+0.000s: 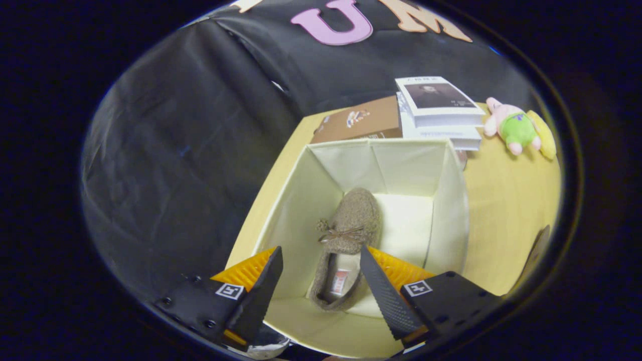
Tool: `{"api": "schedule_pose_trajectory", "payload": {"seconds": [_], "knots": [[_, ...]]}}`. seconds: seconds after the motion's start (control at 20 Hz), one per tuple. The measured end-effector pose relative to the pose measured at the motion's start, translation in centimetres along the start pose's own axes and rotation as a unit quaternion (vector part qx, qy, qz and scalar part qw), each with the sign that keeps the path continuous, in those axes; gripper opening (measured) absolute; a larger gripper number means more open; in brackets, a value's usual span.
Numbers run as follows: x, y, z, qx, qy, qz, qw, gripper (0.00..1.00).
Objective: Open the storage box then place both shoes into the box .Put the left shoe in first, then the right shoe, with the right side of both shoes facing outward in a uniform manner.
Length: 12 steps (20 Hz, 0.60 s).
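Observation:
An open cream fabric storage box (pixel 446 200) stands on the yellow table. On its floor lies a brown fuzzy slipper (pixel 351 225) with a small bow, toe pointing away from me and its heel opening near the fingers. My gripper (pixel 318 260) hovers above the box, open, with the slipper's heel seen between the two fingers (pixel 263 296). Neither finger touches the shoe.
Beyond the box lie a brown cardboard box (pixel 358 123) and a stack of white books (pixel 439 108). A pink and green plush toy (pixel 516 128) rests on the table (pixel 501 210) to the right. A dark object (pixel 534 255) shows at the table's right edge.

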State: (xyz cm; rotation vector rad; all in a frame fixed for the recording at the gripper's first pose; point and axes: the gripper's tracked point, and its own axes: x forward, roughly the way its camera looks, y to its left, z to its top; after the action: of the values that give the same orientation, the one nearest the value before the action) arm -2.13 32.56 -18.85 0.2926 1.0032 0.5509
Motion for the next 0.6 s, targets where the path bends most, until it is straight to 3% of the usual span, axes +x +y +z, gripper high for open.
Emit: {"api": "schedule_pose_trajectory", "payload": {"seconds": [0.25, 0.6], "knots": [[-4.8, -3.7, 3.6, -0.064, -0.09, -0.031, 0.993, 1.0], [-11.0, -11.1, 5.3, -0.093, -0.134, -0.081, 0.983, 1.0]]}}
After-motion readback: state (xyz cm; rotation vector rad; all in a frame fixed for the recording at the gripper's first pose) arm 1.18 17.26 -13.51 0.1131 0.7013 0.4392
